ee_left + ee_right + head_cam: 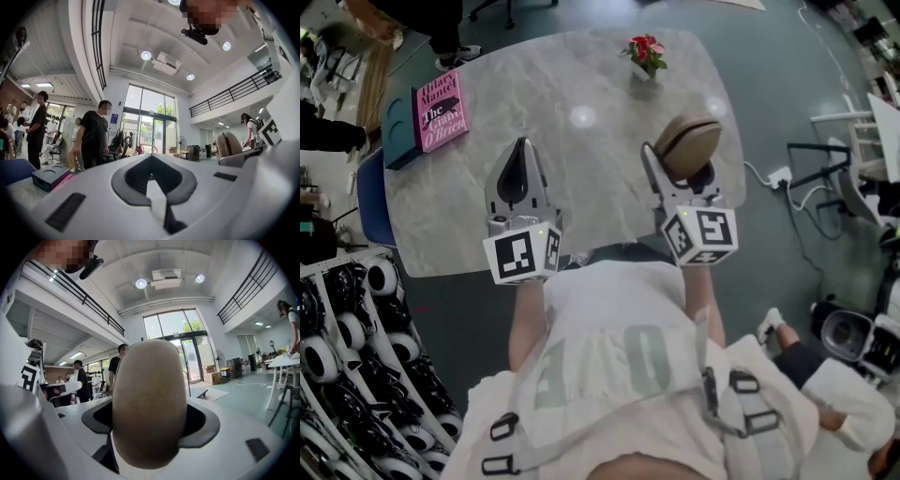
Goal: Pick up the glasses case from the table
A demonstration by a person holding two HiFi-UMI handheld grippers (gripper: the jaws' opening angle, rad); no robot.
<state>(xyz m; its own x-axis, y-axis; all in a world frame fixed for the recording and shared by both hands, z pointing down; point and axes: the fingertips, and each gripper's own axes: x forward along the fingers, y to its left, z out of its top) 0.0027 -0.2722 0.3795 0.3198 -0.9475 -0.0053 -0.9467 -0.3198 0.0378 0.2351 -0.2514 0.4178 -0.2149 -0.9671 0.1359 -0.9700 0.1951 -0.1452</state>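
The tan oval glasses case (687,141) is held off the grey marble table (581,216), over its right side, with my right gripper (677,161) shut on it. In the right gripper view the glasses case (147,399) stands on end between the jaws and fills the middle of the picture, hiding the fingertips. My left gripper (522,150) hovers over the table's near middle, jaws shut with nothing in them. In the left gripper view my left gripper (157,185) shows its jaws meeting, and the case (228,143) appears at the right.
A pink book (441,111) lies on a teal box (397,136) at the table's far left corner. A small vase of red flowers (644,53) stands at the far edge. A blue chair (370,197) is on the left, white furniture (862,141) on the right. People stand beyond the table.
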